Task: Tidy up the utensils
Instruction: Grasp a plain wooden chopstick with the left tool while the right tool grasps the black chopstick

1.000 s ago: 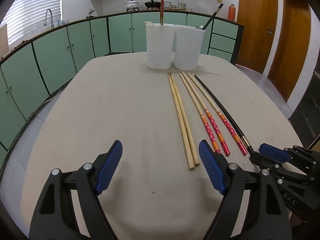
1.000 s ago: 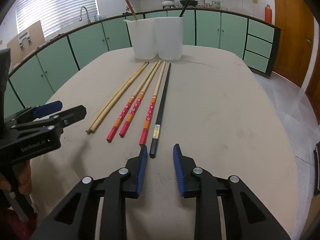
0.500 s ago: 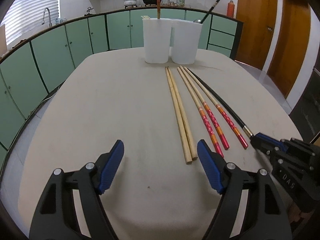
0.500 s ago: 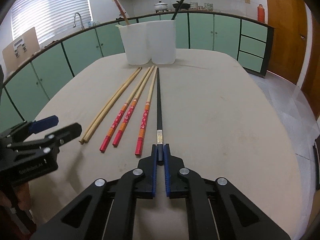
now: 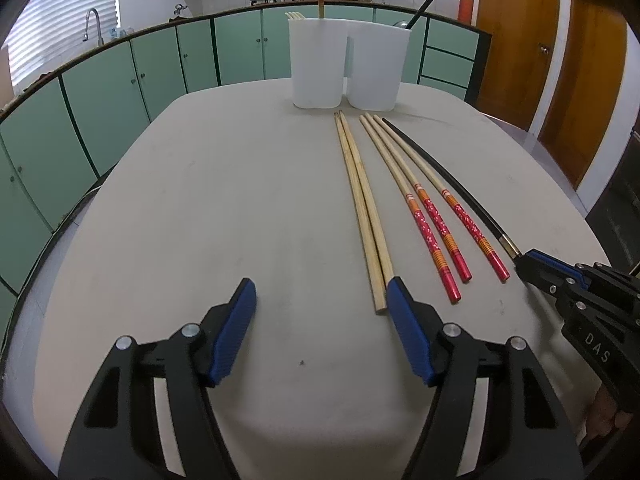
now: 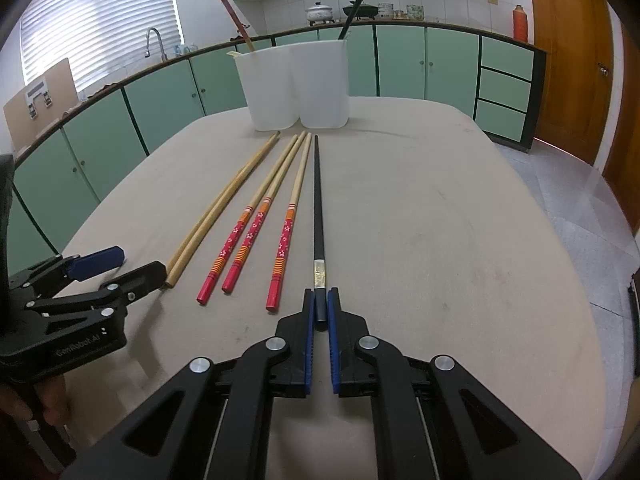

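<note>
Several chopsticks lie side by side on the beige table (image 5: 200, 200): two plain bamboo ones (image 5: 362, 208), three red-handled ones (image 5: 432, 220) and one black one (image 6: 318, 208). My right gripper (image 6: 319, 304) is shut on the near end of the black chopstick, which lies along the table. It also shows in the left wrist view (image 5: 528, 266). My left gripper (image 5: 320, 300) is open and empty, its right finger beside the near ends of the bamboo chopsticks. It also shows in the right wrist view (image 6: 120, 266).
Two white holder bins (image 5: 346, 66) stand at the table's far end, with a red chopstick (image 6: 234, 20) in the left one and a black chopstick (image 6: 356, 4) in the right one. Green cabinets (image 5: 120, 80) ring the room.
My right gripper moved forward and closed on the black chopstick's near end. My left gripper shifted slightly forward toward the bamboo chopsticks and stayed open.
</note>
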`<action>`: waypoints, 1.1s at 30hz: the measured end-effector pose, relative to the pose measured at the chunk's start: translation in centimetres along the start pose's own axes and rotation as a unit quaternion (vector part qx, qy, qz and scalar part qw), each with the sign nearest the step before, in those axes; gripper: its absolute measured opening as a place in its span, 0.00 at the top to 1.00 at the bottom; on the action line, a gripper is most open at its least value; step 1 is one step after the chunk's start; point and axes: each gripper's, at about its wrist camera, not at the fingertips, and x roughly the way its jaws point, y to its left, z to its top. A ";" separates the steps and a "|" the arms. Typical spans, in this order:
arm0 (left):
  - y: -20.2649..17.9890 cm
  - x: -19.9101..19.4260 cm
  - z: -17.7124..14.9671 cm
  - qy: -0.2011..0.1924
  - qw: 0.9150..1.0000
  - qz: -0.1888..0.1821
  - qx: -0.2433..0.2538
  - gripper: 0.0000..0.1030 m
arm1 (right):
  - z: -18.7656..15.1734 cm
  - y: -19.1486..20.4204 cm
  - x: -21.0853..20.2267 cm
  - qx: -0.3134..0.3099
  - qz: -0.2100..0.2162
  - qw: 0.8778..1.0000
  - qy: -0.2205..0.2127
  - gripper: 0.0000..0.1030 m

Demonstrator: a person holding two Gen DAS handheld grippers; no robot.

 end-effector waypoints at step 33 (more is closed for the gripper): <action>-1.5 -1.1 1.3 -0.031 0.999 -0.014 0.023 0.94 | 1.6 -0.9 -1.5 0.001 0.009 1.000 -0.028 0.94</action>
